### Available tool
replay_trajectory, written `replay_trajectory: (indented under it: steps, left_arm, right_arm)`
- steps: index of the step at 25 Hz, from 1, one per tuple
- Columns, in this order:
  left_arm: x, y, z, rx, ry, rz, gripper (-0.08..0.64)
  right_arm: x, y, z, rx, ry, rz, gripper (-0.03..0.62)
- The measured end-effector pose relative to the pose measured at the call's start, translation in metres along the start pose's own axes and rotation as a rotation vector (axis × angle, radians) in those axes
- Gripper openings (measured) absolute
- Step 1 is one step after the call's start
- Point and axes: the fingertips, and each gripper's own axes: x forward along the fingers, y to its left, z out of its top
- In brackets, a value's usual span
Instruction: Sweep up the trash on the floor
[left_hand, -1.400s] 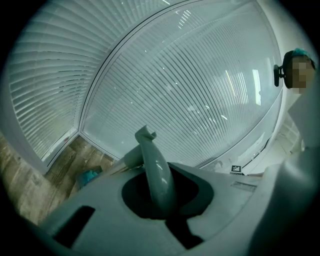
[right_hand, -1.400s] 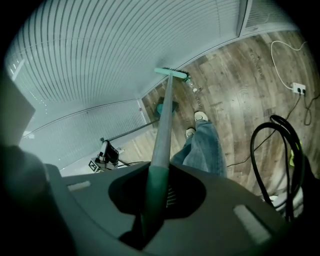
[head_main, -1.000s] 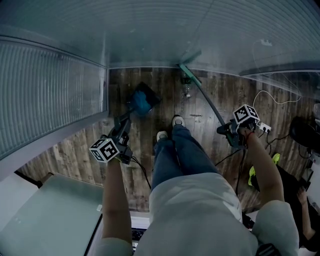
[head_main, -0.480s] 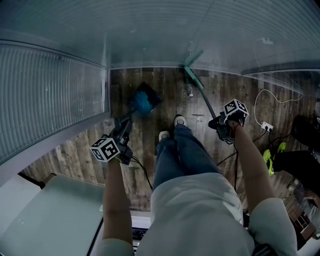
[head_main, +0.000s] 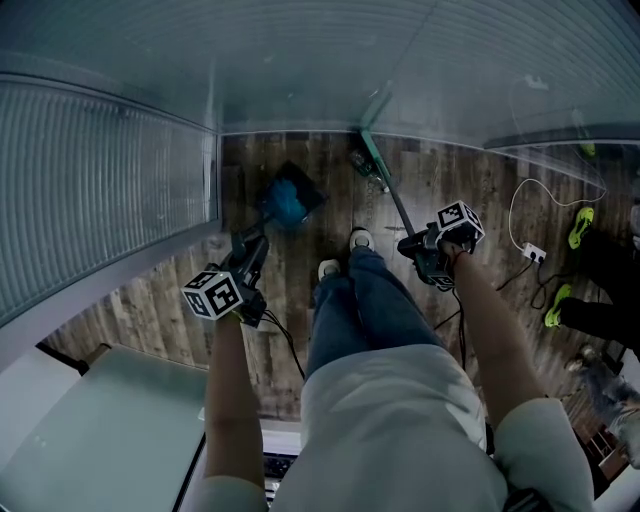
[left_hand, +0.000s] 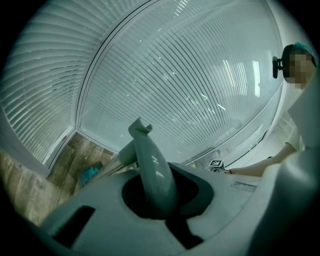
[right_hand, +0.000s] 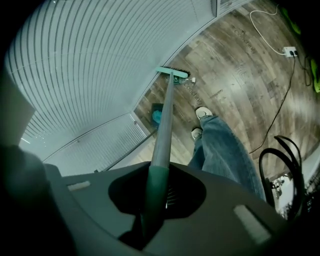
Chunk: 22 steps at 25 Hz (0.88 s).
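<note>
progress: not much can be called done yet tbh. One piece of trash, what looks like a clear bottle (head_main: 366, 170), is seen lying loose on the floor (head_main: 470, 190). Nothing can be made out inside the dustpan (head_main: 285, 205).

left to do: judged from this, the bottle has to be pushed across to the dustpan, since the two are well apart. Any smaller rubbish is too tiny to be picked out.

left gripper (head_main: 246, 256): clenched on the dustpan handle (left_hand: 152, 167), which is seen standing right between the jaws. The pan itself is parked on the floor near the corner, ahead of the shoes (head_main: 358, 240).

right gripper (head_main: 415, 250): clamped round the green grip end of the broom (head_main: 385, 180).

where the broom is: the broom head (right_hand: 172, 73) is set at the foot of the ribbed wall (head_main: 300, 60), just beside the bottle. Actual contact can't be confirmed.

broom long axis: a slanted line, run from the right gripper down and away to the floor. In the head view it is tilted up and a bit left. The head end is pointed at the wall, the grip end back at the person.

bottle axis: too small to be called.
</note>
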Motion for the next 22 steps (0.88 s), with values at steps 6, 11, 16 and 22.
replay_trajectory:
  steps: [6, 11, 16, 22]
  left_arm:
    - [0.001, -0.019, -0.019, 0.011, 0.108, -0.12, 0.002]
    - [-0.006, -0.038, -0.04, -0.024, 0.212, -0.261, 0.002]
    - [-0.019, -0.049, -0.064, -0.056, 0.312, -0.341, 0.002]
    - [-0.028, -0.058, -0.082, -0.049, 0.349, -0.368, 0.002]
  right_arm:
    - [0.008, 0.006, -0.009, -0.045, 0.026, -0.01, 0.048]
    - [0.003, -0.006, -0.014, -0.068, 0.03, -0.073, 0.048]
    - [0.005, -0.015, -0.027, -0.063, 0.041, -0.09, 0.048]
    - [0.022, -0.021, -0.052, -0.064, 0.068, -0.074, 0.048]
